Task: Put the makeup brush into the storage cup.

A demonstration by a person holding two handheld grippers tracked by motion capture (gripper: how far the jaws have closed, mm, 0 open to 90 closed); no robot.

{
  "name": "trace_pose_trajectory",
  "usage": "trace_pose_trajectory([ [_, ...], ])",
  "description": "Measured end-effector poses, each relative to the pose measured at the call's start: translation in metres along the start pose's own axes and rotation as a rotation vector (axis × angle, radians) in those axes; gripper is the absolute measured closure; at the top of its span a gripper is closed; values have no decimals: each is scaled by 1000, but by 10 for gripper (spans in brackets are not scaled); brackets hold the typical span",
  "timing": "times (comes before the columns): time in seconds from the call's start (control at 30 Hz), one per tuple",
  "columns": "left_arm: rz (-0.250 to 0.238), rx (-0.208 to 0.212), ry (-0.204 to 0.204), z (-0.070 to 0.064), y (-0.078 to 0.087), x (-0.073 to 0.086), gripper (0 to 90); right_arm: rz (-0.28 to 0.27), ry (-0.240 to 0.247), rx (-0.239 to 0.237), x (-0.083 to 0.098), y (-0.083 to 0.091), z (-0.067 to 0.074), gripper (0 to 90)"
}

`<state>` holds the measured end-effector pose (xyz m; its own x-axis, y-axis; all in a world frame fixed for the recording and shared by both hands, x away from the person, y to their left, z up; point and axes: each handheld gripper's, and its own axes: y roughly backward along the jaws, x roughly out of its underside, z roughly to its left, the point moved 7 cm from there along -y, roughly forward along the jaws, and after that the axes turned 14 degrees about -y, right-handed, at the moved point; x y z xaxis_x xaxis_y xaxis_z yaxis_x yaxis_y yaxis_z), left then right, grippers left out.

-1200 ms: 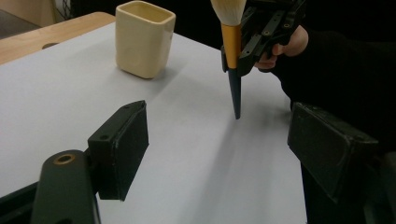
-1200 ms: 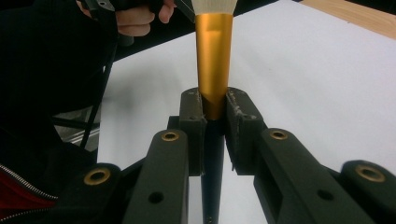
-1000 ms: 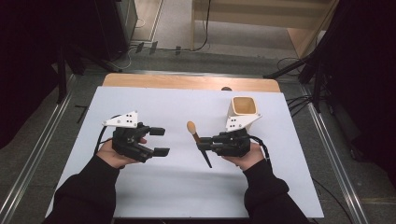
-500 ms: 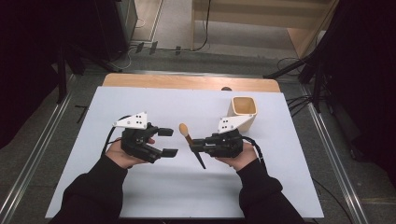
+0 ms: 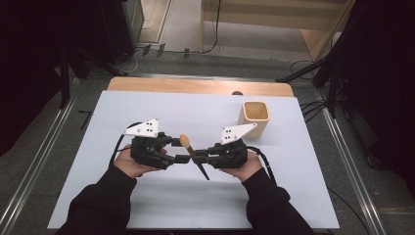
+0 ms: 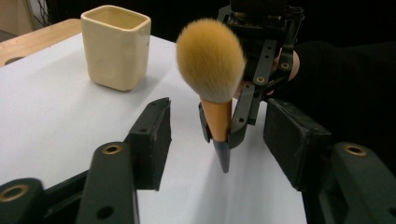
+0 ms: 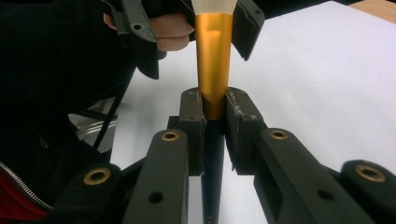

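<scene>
Black pads of my right gripper point(image 7: 215, 116) clamp the brush point(image 6: 212, 79) at its gold ferrule — bristles up, handle tip slanting down over the white table point(image 5: 293, 161). My left gripper point(image 5: 180, 150) has come in from the left since a second ago; its jaws have just been closing around the brush, not yet touching. Cream cup point(image 5: 254, 119) stands well apart.

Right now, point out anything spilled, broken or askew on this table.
Nothing stands out. The cup stands upright on the white table. The right tongs clamp the brush by its handle, above the table, while the left tongs, just closing, straddle it without touching.
</scene>
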<state>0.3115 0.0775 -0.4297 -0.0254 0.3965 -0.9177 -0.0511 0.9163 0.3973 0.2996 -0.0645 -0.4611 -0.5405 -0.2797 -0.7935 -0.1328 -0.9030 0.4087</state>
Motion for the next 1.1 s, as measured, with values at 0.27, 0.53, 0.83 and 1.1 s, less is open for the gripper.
trace_pose_trajectory([
  [0.27, -2, 3, 7, 0, 2, -1, 611, 0, 12, -6, 1, -5, 3, 793],
  [0.53, -6, 18, 25, 0, 2, -1, 679, -3, 25, -8, 0, -8, 5, 794],
  [0.83, -1, 21, 36, 1, 2, 0, 750, 0, 36, 3, 0, -10, 4, 793],
  [1.1, -8, 33, 86, 4, 3, 1, 772, -6, 34, 11, -1, -10, 3, 791],
])
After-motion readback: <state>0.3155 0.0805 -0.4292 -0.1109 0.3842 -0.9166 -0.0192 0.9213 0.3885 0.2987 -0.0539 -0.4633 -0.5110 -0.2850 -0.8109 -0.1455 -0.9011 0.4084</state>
